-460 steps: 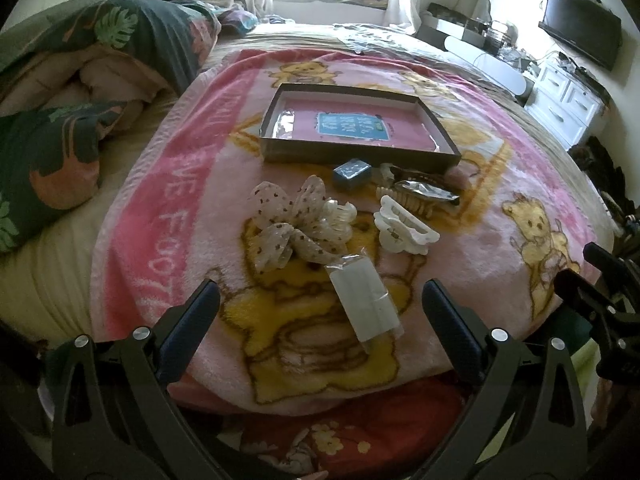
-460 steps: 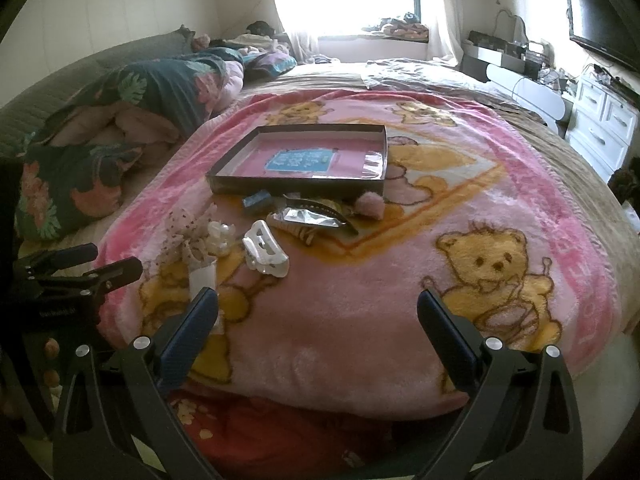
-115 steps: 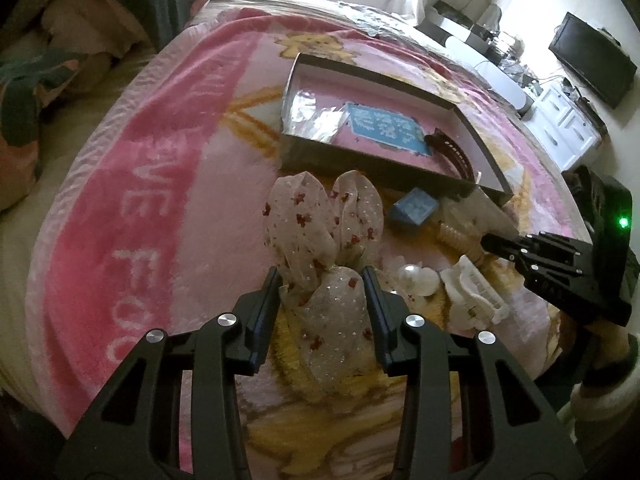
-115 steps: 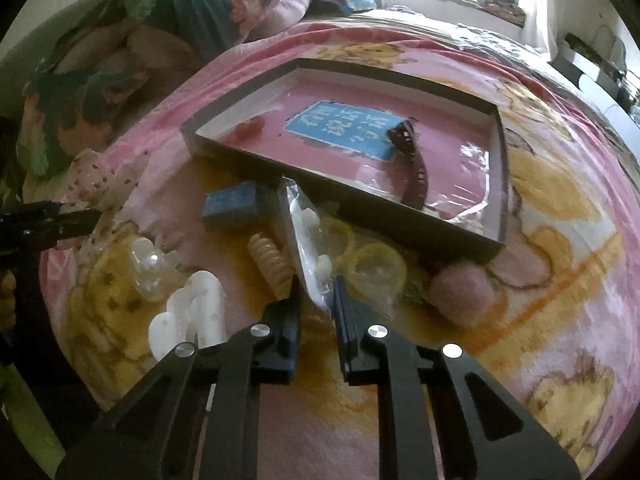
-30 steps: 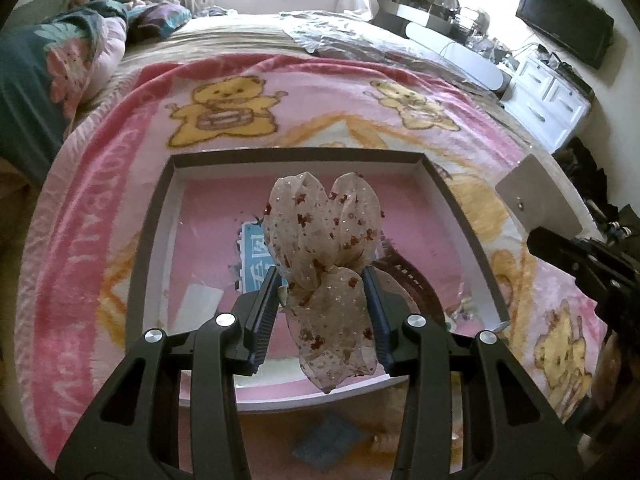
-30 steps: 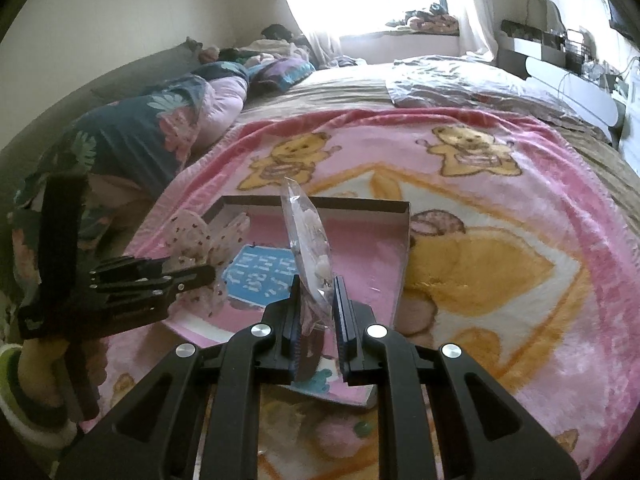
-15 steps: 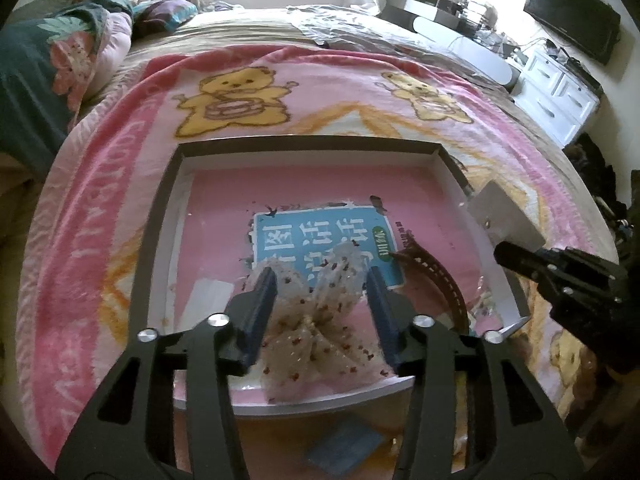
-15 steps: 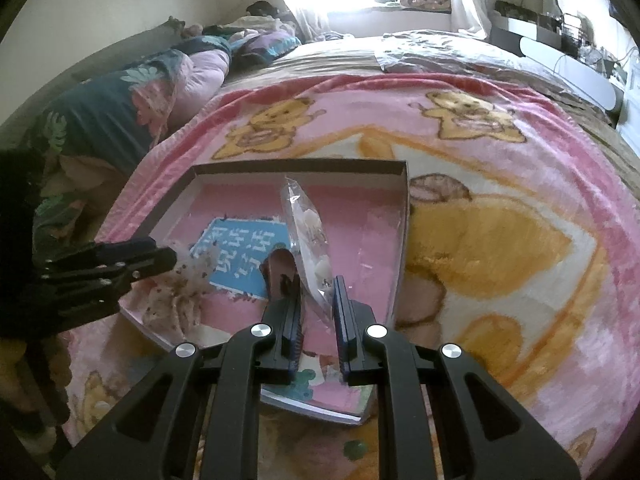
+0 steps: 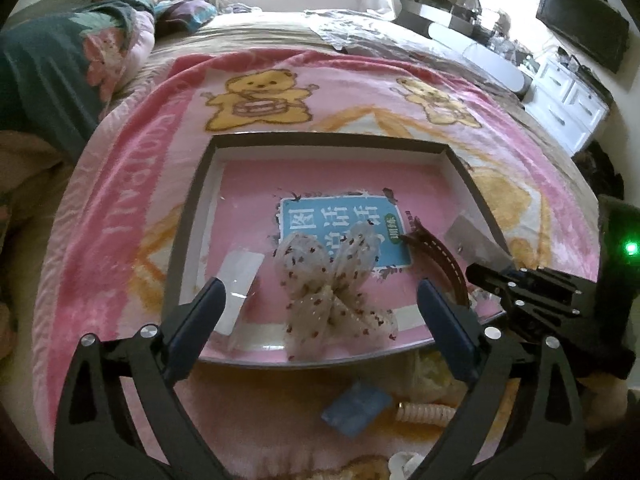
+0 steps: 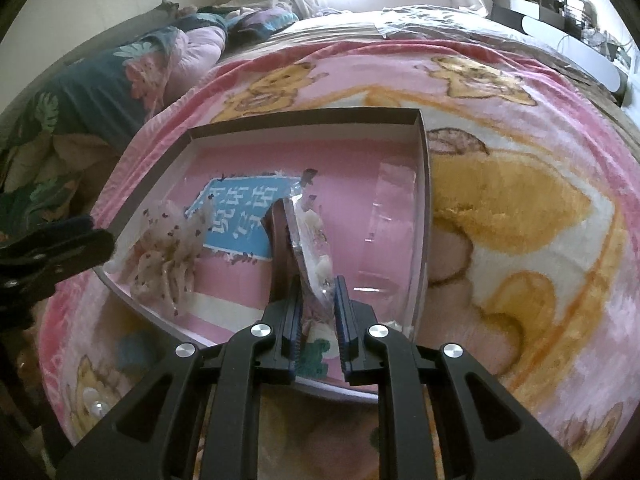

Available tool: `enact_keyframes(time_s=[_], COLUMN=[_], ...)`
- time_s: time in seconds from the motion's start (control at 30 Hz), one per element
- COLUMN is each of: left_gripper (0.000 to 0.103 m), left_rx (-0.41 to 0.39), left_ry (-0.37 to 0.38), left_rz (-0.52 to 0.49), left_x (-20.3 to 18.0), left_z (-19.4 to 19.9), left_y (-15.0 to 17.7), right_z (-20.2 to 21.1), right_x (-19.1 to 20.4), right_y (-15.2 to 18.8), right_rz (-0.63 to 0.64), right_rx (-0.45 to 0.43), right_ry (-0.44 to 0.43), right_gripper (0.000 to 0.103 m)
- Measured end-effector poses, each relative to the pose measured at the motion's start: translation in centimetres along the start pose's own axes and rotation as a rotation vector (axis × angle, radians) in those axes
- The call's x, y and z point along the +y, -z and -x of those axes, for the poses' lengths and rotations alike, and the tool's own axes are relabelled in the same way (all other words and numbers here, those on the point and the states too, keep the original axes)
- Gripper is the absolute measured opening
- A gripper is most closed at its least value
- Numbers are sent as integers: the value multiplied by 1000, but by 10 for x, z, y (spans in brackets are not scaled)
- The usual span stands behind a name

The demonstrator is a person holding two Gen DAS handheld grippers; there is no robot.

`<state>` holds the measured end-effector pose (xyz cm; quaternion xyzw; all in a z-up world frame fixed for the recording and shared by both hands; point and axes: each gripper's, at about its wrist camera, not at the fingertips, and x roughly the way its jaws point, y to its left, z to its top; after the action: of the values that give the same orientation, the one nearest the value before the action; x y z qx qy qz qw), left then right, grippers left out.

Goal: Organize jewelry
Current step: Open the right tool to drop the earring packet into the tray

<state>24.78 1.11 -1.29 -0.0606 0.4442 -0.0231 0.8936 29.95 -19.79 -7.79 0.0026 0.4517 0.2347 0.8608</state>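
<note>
1. Since a second ago the spotted bow (image 9: pixel 332 280) has left the left claw (image 9: pixel 320 320). It now lies flat in the tray (image 9: pixel 192 216), on the near part of the floor. The right claw has come down over the tray with its packet.

2. Left wrist view: the left claw's jaws are opening wide with nothing pressed between them. The bow lies just ahead, between the two finger lines, its long axis running away from the claw. A brown hairband (image 9: pixel 442 258) lies to its right in the tray. A blue box (image 9: pixel 357 403) and a coil hair tie (image 9: pixel 424 414) remain on the blanket (image 9: pixel 120 216), near side of the tray.

3. Right wrist view: the right claw (image 10: pixel 316 312) is closed on the clear packet (image 10: pixel 310 236), which stands on edge, its long axis pointing forward and up over the tray's right half. Its lower end is above the tray floor. I judge that release needs only a short further drop.
</note>
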Motion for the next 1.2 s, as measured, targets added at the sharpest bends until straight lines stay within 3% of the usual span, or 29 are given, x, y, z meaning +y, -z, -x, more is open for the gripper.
enact_keyframes(time_s=[0.2, 0.37, 0.43, 0.5, 0.53, 0.57, 0.83, 1.2], left_gripper=[93, 93, 94, 94, 94, 94, 94, 94], left_rx=[-11, -22, -24, -33, -37, -41, -77, -117], left_ry=[-20, -36, -38, -40, -37, -32, -38, -56], left_rz=[18, 18, 19, 21, 21, 21, 18, 13], left_x=[5, 4, 4, 3, 3, 2, -5, -9], left_z=[10, 18, 20, 24, 26, 28, 49, 79], left_y=[1, 2, 2, 2, 2, 3, 3, 8], right_z=[3, 13, 21, 31, 38, 45, 78, 123], right_x=[1, -1, -1, -4, -5, -6, -3, 8], right_y=[1, 1, 1, 1, 1, 1, 0, 5], right_rz=[1, -5, -14, -40, -54, -61, -52, -30], right_rx=[2, -16, -28, -58, -83, -101, -162, -230], right_ry=[6, 9, 6, 3, -3, -6, 29, 24], right_gripper=[16, 32, 41, 67, 76, 78, 92, 94])
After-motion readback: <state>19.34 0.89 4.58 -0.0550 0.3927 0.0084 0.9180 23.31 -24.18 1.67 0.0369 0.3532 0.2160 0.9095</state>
